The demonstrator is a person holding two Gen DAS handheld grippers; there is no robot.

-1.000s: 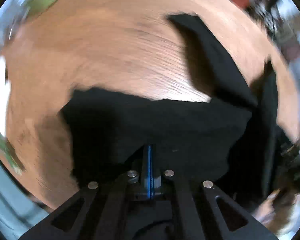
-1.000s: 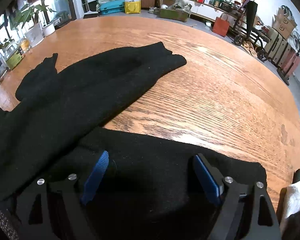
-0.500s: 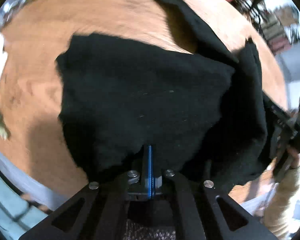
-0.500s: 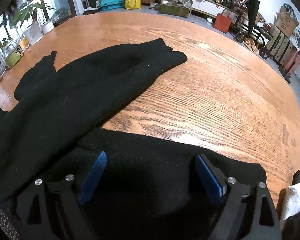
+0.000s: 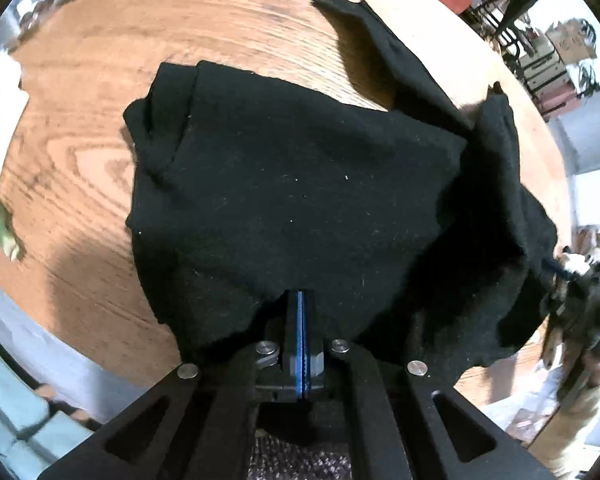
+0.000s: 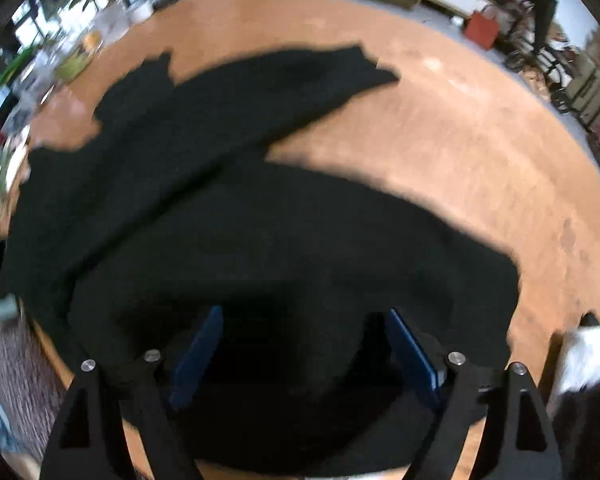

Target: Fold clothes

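Observation:
A black garment (image 5: 300, 208) lies on a round wooden table (image 5: 100, 168). In the left wrist view my left gripper (image 5: 300, 304) is shut on the near edge of the garment, and a folded panel spreads out ahead of it. One sleeve (image 5: 383, 52) stretches away at the far right. In the right wrist view, which is blurred, my right gripper (image 6: 300, 344) is open, its blue pads (image 6: 198, 356) standing apart over the black garment (image 6: 260, 240). A long sleeve (image 6: 260, 92) runs toward the far side.
The table's near edge (image 5: 72, 344) curves below the left gripper. A person's hand (image 5: 579, 292) shows at the right of the left wrist view. Plants and boxes (image 6: 80, 60) stand beyond the table at far left, carts and bags (image 6: 539, 20) at far right.
My left gripper has carried the garment's edge across, so the folded panel now covers more of the view. My right gripper has risen and pulled back; its view is now blurred.

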